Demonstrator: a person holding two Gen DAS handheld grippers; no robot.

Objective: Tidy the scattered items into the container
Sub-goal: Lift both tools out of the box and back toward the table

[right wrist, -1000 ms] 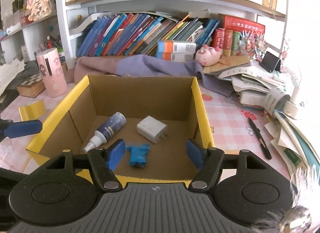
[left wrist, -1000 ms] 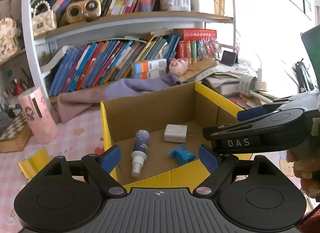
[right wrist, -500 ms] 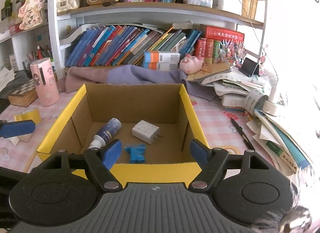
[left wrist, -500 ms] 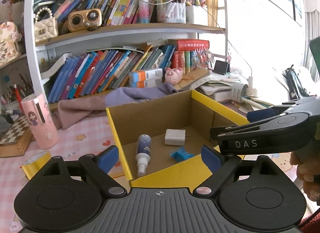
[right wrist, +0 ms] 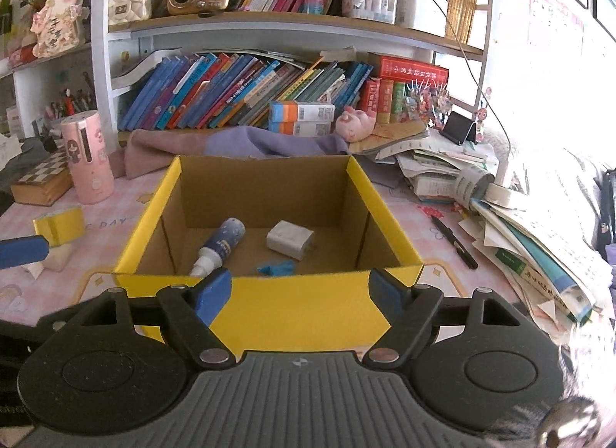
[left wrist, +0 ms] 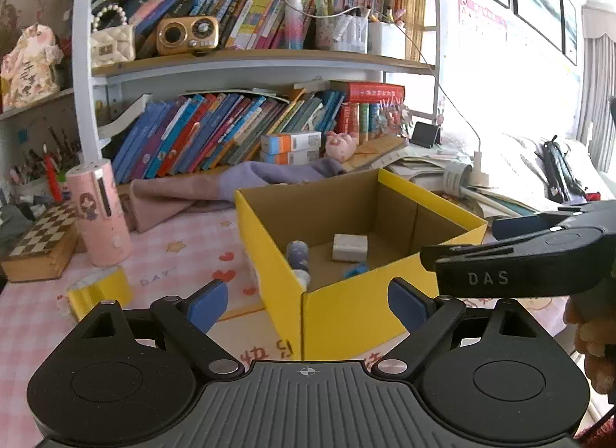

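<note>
Both tongs spread wide and empty, held short of the yellow box.

Our right gripper (right wrist: 300,292) faces the smooth yellow front wall of the cardboard box (right wrist: 308,305); beyond it, on raw brown card, lie a blue spray bottle (right wrist: 221,245) left of centre, a crumpled blue wrapper (right wrist: 276,267) dead ahead, and a blocky white charger (right wrist: 290,239) behind it. Our left gripper (left wrist: 306,301) fronts the box's corner and catches the right one side-on. Only the right view shows the black pen (right wrist: 454,242) lying right of the box.
</note>
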